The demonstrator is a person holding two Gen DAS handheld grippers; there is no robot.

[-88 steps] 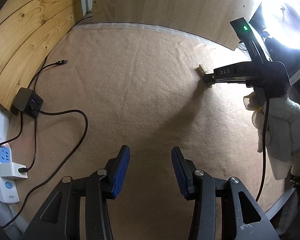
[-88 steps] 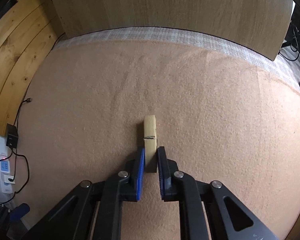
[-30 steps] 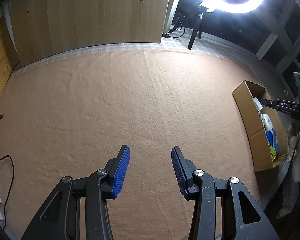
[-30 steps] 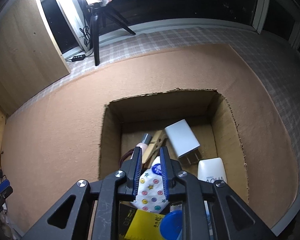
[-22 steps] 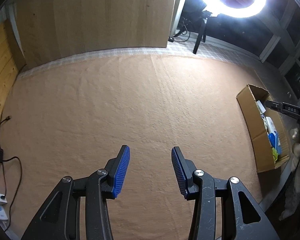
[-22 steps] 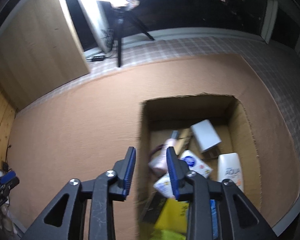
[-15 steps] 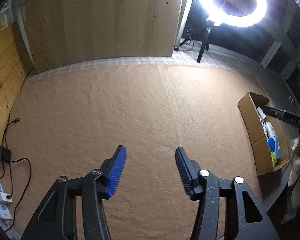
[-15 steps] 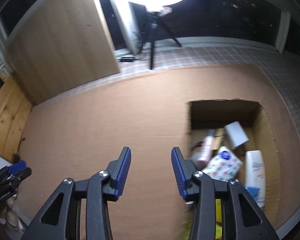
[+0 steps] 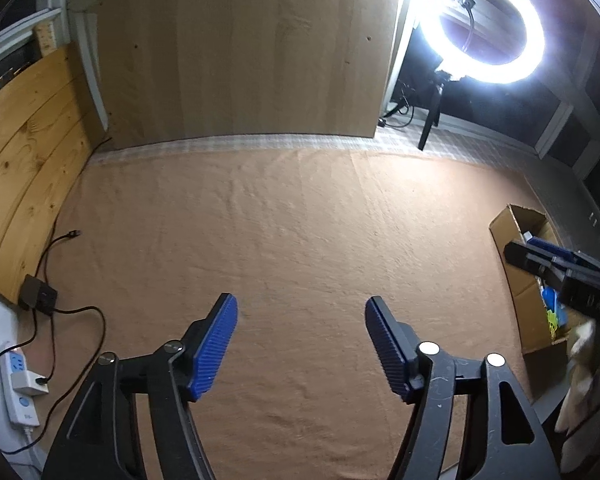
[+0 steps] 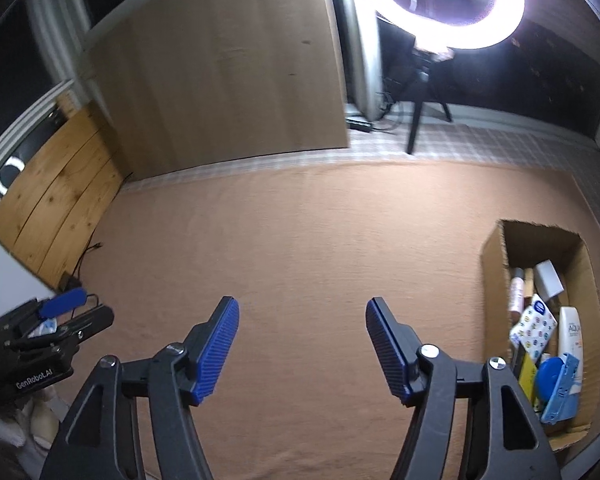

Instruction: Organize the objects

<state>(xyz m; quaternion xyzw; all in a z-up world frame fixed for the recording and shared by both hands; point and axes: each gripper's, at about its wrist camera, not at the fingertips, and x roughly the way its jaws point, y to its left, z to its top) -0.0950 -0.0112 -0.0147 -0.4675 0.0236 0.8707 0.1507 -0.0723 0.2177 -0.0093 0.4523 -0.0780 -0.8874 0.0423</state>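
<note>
A: While both tools hang over the tan carpet (image 9: 300, 220), what does the left wrist view give that the right one lacks?

B: The power strip (image 9: 18, 384) with its plugged adapter and the black hub (image 9: 38, 298) by the pine panel, lower left. It also catches the right tool (image 9: 540, 258) side-on, in front of the cardboard box (image 9: 518, 280), blurred.

A: And the right wrist view?

B: The box (image 10: 494, 280) interior: a white charger (image 10: 548, 278), a sunscreen tube (image 10: 571, 332), a spotted pouch (image 10: 534, 328), a blue round item (image 10: 552, 374). It stands at the carpet's right edge. The left tool (image 10: 62, 304) shows at far left.

A: Tool states?

B: Left tool (image 9: 302, 338): jaws have just been opening, now spread wide, nothing between. Right tool (image 10: 302, 340): same, jaws just opening, apart and empty, only carpet between the pads.

A: Common to both?

B: The ring light (image 9: 484, 26) and the wooden board (image 9: 240, 52) behind
</note>
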